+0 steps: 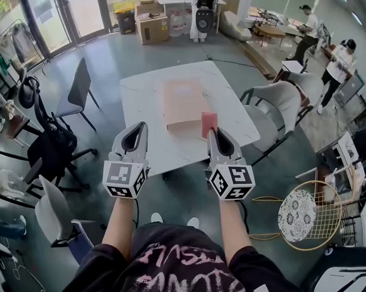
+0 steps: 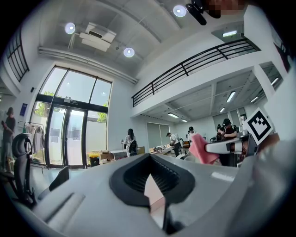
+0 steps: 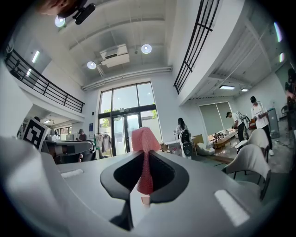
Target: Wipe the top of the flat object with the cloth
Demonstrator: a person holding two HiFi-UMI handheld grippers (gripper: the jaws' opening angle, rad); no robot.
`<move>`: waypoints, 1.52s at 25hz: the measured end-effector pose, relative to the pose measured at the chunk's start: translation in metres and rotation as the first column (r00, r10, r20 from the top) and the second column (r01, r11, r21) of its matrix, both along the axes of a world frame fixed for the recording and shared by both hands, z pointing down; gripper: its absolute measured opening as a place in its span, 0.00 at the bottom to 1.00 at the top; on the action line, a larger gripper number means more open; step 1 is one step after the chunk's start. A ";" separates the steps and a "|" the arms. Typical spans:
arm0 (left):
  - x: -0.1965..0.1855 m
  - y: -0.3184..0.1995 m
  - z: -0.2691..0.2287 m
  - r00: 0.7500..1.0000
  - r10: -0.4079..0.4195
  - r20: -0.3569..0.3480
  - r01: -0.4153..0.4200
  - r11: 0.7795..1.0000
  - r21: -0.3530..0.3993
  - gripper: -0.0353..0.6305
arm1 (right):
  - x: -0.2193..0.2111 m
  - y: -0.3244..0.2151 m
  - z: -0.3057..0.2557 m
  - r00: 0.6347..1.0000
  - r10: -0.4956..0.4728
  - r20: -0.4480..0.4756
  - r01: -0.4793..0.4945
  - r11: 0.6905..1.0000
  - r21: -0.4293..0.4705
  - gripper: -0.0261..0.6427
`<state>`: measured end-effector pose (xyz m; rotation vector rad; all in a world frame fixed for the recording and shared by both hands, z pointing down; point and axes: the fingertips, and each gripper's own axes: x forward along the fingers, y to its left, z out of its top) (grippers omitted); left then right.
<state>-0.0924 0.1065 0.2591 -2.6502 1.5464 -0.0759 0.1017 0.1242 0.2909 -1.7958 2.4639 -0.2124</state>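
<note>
A person stands at the near edge of a white table (image 1: 142, 96), with a gripper in each hand raised in front of the body and both pointed forward and upward. The gripper views look across the room at glass doors, a balcony railing and ceiling lights rather than down at the table. The right tongs (image 1: 213, 133) are clamped on a pink cloth (image 1: 208, 123). In the right gripper view the cloth (image 3: 144, 139) is pinched as a thin vertical fold between the closed tongs (image 3: 144, 163), and its free end stands up above them. The left gripper view shows the same cloth (image 2: 200, 149) sticking up from the right gripper off to its side. The left tongs (image 1: 136, 127) are closed with nothing in them, and the left gripper view shows the two halves of the tongs (image 2: 151, 172) meeting along a narrow seam. The flat tan object (image 1: 183, 103) lies on the middle of the table beyond both grippers. In the head view the cloth overlaps its near right corner, though it is held up in the air rather than pressed on it. Chairs stand around the table: a grey chair (image 1: 79, 86) to the left and a white chair (image 1: 283, 103) to the right.
</note>
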 end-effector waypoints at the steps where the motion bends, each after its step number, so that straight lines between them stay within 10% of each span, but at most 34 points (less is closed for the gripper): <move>1: 0.002 0.000 0.000 1.000 0.000 0.001 0.000 1.000 0.000 0.05 | 0.001 0.000 0.000 1.000 0.000 0.000 0.000 1.000 0.001 0.10; 38: 0.063 0.019 0.011 0.998 -0.048 0.031 0.048 0.999 -0.001 0.05 | 0.048 0.007 0.014 0.997 -0.080 0.019 0.080 0.997 -0.002 0.11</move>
